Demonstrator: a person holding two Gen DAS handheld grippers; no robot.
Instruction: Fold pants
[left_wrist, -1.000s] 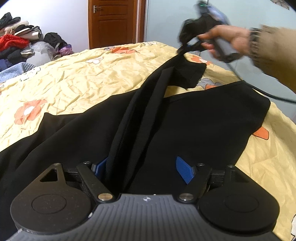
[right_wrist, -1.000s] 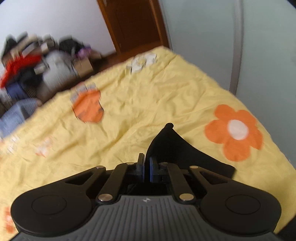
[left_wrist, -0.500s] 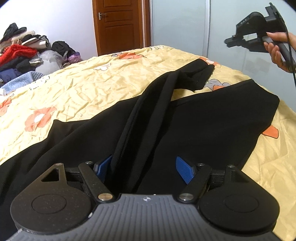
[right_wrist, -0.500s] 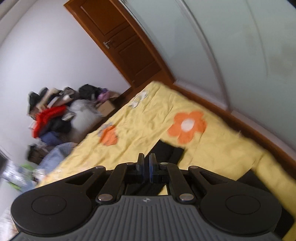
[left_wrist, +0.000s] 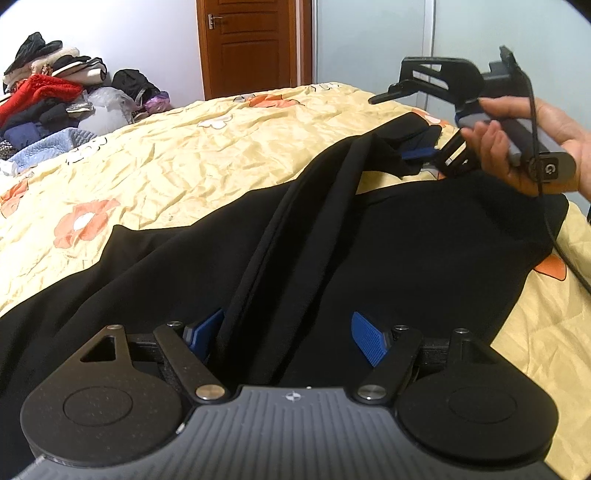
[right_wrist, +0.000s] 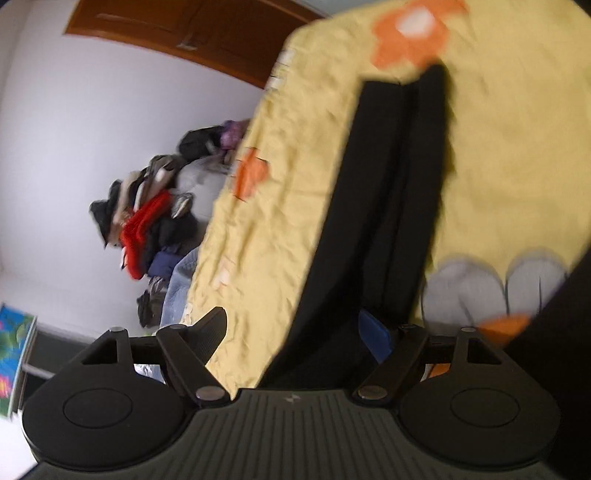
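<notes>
Black pants lie spread on a yellow flowered bedspread. One leg runs as a bunched ridge from my left gripper to the far end. My left gripper is open, its blue pads apart with the ridge of cloth lying between them. My right gripper is open, turned on its side at the far leg end, with one blue pad against the cloth. In the right wrist view the black leg passes between the open fingers of that gripper.
A pile of clothes sits on the floor at the far left by the wall. A brown wooden door stands behind the bed. A pale wardrobe panel runs along the right side. A cable hangs from the right gripper's handle.
My right gripper was shut and lifted away from the leg end; now it is open, rolled sideways, and back down at the leg end. My left gripper has stayed open in place.
</notes>
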